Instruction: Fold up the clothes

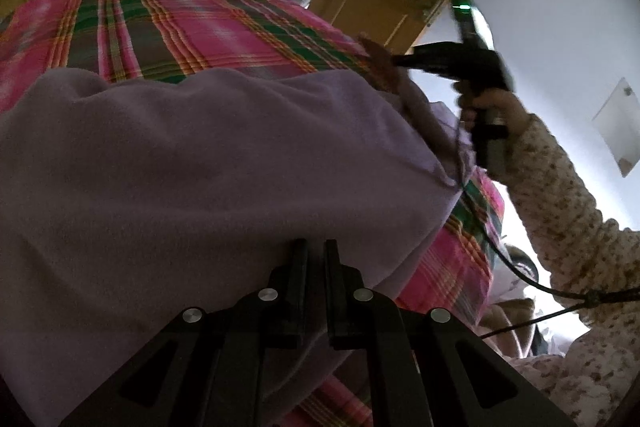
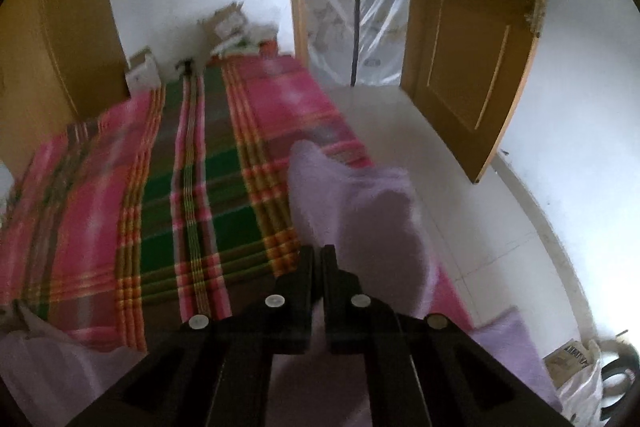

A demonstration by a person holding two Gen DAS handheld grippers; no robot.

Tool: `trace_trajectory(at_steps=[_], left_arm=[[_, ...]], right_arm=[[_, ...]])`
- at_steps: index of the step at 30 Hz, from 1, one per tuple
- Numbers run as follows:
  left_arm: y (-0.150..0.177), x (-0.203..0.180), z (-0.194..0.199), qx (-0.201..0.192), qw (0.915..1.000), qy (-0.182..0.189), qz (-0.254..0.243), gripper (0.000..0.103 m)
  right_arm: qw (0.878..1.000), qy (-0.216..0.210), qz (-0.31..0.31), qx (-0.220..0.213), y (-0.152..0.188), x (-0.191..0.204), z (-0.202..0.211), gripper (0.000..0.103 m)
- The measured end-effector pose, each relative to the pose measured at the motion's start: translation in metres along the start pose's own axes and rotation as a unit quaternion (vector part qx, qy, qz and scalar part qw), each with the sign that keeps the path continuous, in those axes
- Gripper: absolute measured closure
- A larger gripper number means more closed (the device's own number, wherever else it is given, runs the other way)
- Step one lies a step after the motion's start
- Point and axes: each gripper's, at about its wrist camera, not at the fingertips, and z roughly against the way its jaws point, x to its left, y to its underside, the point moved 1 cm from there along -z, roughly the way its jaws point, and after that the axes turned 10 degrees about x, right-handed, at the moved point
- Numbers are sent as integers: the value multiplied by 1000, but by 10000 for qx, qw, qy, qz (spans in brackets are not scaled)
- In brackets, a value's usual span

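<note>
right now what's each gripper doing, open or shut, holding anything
left gripper: shut on the lilac garment.
right gripper: shut on the lilac garment.

Both views were dim indoors and heavily curved by the fisheye lenses, with dark vignetting in the corners. Daylight entered through the plastic-sheeted doorway, and the white wall beyond the raised sleeve was blown out. The pink-and-green plaid bedspread showed motion blur, strongest at the left edge of the right wrist view. The lilac fleece garment lay in soft shadow. The black gripper linkages appeared as near-silhouettes, their round bolts catching light.
</note>
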Motion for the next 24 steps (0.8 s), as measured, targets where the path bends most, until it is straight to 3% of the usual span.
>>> trace_trajectory(at_steps=[10, 18, 24], left_arm=[[-2, -12, -1, 7, 9993, -363, -1, 96], [-4, -30, -8, 86, 9992, -354, -185, 96], [-5, -39, -14, 163, 9988, -378, -258, 96]], right_arm=[[9943, -408, -823, -538, 41, -79, 49, 99], [9853, -645, -1417, -706, 70, -130, 56, 99], [9709, -881, -2093, -754, 104, -166, 47, 99]])
